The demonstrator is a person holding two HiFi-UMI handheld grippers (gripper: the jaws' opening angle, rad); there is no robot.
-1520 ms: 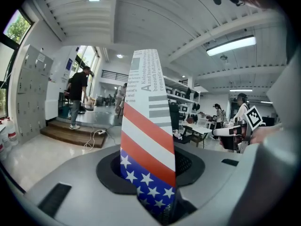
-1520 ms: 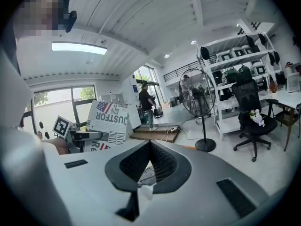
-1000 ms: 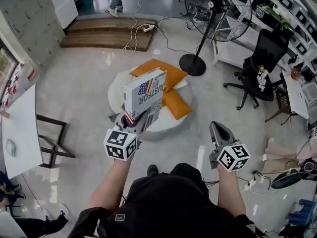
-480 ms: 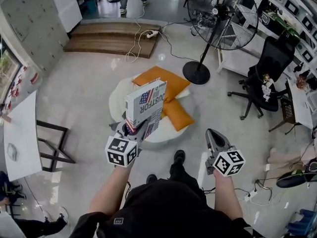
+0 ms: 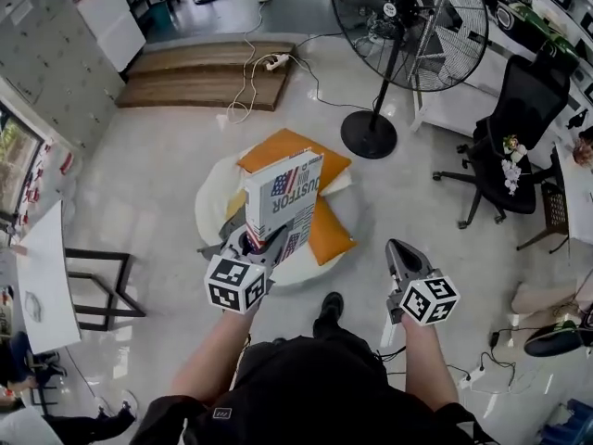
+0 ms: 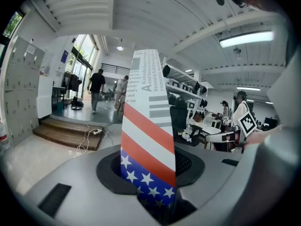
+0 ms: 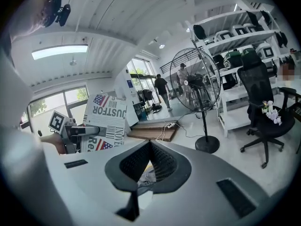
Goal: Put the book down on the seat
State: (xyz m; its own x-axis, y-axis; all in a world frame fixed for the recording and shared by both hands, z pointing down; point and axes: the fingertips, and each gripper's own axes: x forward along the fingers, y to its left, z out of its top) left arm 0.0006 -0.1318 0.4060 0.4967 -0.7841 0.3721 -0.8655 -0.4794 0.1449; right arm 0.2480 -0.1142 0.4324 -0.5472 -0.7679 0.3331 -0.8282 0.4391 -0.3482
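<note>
While the person looks down from above, the left claw (image 5: 262,242) is squeezed tight on the bottom edge of the book (image 5: 290,193). The book stands up tall out of the claw, toward 12 o'clock. It has red and white stripes, a blue patch with white stars, and big dark letters on its cover. In the left gripper view its striped edge rises straight up between the two jaws, and both jaws press on it. The book is up in the air in the claw's grip, not lying down. In the head view it hides part of the seat (image 5: 211,193), which is round and white and sits on the floor near the middle of the picture. Two orange cushions lie on the seat, one (image 5: 283,145) at 12 o'clock from the book and one (image 5: 330,235) at 4 o'clock from it. The right claw (image 5: 398,248) is at 4 o'clock from the book, well apart from it. Its jaws are pressed together, and the right gripper view shows nothing between them. A big fan (image 5: 408,17) on a stand is at 1 o'clock from the seat. A black office chair (image 5: 523,119) is at 2 o'clock, by the shelves. A low wooden step (image 5: 199,63) with a white cable is at 11 o'clock. The person's black shoe (image 5: 330,305) rests on the floor between the two arms.
</note>
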